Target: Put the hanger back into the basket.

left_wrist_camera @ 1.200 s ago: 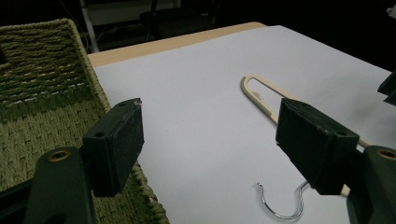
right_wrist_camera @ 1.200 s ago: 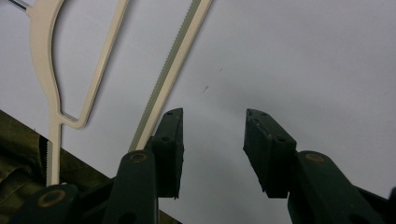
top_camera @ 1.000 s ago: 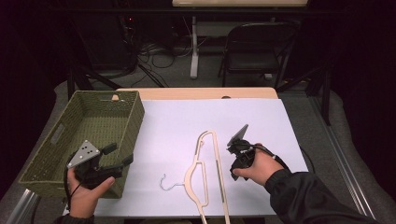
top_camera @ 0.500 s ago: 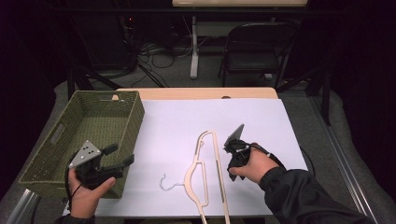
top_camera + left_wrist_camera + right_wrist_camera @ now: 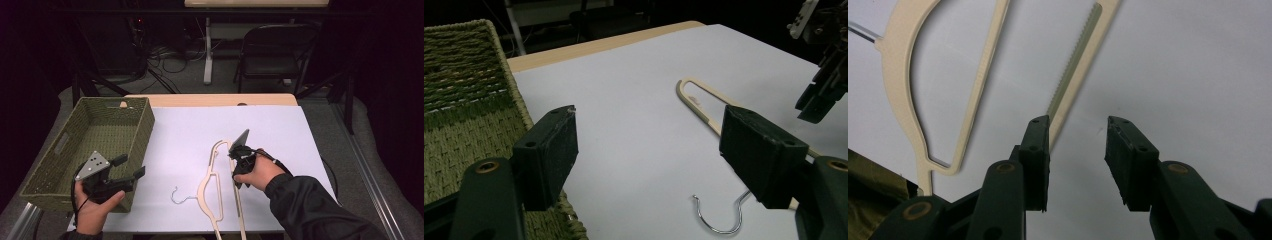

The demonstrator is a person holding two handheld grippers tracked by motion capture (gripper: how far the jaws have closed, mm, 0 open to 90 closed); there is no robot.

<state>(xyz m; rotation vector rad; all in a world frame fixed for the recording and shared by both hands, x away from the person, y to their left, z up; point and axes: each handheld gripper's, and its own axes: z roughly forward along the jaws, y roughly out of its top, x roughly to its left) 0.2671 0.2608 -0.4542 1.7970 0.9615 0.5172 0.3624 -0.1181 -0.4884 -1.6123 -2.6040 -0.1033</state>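
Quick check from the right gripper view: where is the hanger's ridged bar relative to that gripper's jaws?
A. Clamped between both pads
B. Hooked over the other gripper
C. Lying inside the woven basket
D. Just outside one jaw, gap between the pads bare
D: in the right gripper view the hanger runs past the outer side of one jaw of the right gripper, whose open gap shows bare white sheet.

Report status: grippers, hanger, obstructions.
Left gripper open, idle beside wicker basket. Right gripper open over hanger, not gripping. Hanger flat on white sheet. Nothing obstructing.
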